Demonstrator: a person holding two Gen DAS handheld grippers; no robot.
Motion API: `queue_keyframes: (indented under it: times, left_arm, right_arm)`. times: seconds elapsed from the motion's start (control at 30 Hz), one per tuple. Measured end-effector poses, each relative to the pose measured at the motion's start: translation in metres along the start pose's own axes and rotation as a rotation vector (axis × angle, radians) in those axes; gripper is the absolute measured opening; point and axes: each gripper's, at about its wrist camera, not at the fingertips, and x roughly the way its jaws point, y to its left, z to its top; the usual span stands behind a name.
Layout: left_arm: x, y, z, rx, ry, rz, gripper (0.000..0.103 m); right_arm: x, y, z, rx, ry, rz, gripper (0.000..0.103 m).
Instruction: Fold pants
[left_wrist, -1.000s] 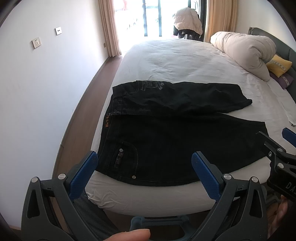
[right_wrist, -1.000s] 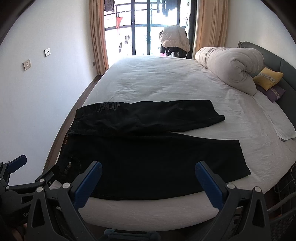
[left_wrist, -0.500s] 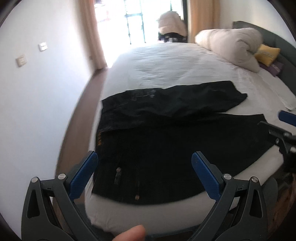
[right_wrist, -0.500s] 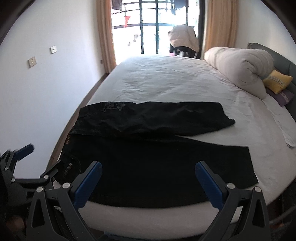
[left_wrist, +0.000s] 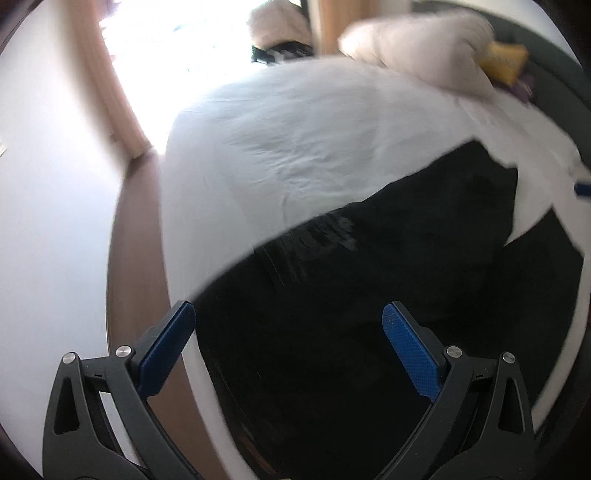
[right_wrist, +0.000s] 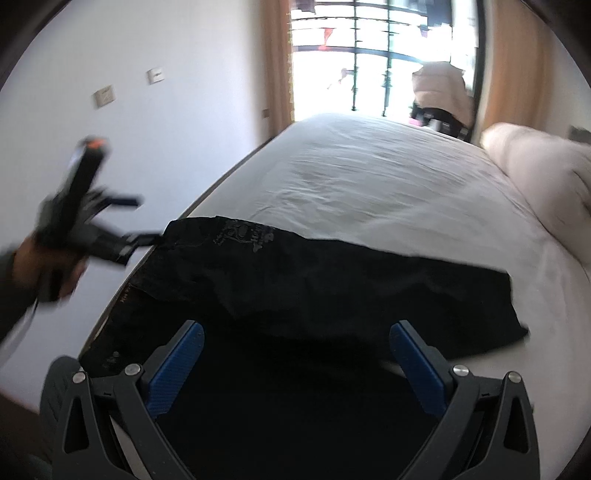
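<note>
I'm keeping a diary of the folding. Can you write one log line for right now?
step: reaching | pants: flat on bed, unfolded | left gripper: open, over waist end | right gripper: open, over legs

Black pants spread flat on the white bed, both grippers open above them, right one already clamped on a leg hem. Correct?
Not quite. The right gripper grips nothing: the right wrist view shows its jaws wide apart with the pants lying loose between them. The rest holds: black pants spread on the white bed, and the left gripper open too.

Both wrist views low, close, sharing pants (left_wrist: 369, 332) on bed (right_wrist: 369, 177).
</note>
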Motion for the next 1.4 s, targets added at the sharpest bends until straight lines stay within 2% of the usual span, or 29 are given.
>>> queue_keyframes:
  times: [0.1,0.2,0.3,0.47,0.53,0.6,0.67,0.7,0.87,1.03,1.1,1.4]
  left_arm:
    - [0.058,0.025,0.031,0.117,0.102,-0.065,0.103]
    - [0.102,0.038,0.046,0.159,0.182,-0.146,0.102]
    - [0.131,0.037,0.044,0.177,0.253,-0.212,0.088]
    - [0.167,0.046,0.049,0.186,0.333,-0.315,0.075]
    - [0.173,0.052,0.051,0.178,0.337,-0.342,0.07]
    - [0.176,0.06,0.054,0.146,0.33,-0.376,0.06]
    - [0.176,0.064,0.053,0.121,0.328,-0.397,0.04]
    - [0.176,0.065,0.053,0.114,0.333,-0.407,0.034]
    - [0.168,0.048,0.048,0.185,0.337,-0.358,0.008]
    - [0.136,0.029,0.037,0.267,0.206,-0.233,0.006]
    - [0.117,0.026,0.03,0.27,0.148,-0.21,0.006]
    - [0.063,0.001,0.0,0.384,0.015,-0.105,0.006]
  right_arm:
    - [0.03,-0.009,0.013,-0.085,0.02,0.044,0.1]
    - [0.067,-0.021,0.025,-0.136,0.065,0.126,0.091]
    - [0.1,-0.037,0.038,-0.138,0.118,0.162,0.081]
    - [0.128,-0.055,0.046,-0.118,0.123,0.213,0.078]
    - [0.135,-0.06,0.047,-0.116,0.127,0.235,0.076]
    - [0.142,-0.062,0.049,-0.122,0.132,0.237,0.075]
    - [0.149,-0.063,0.051,-0.13,0.14,0.243,0.074]
    - [0.152,-0.063,0.052,-0.136,0.144,0.246,0.073]
    - [0.163,-0.066,0.066,-0.17,0.152,0.256,0.07]
    - [0.185,-0.064,0.083,-0.26,0.181,0.24,0.07]
    - [0.194,-0.059,0.09,-0.315,0.196,0.234,0.064]
    - [0.238,-0.037,0.122,-0.483,0.281,0.293,0.052]
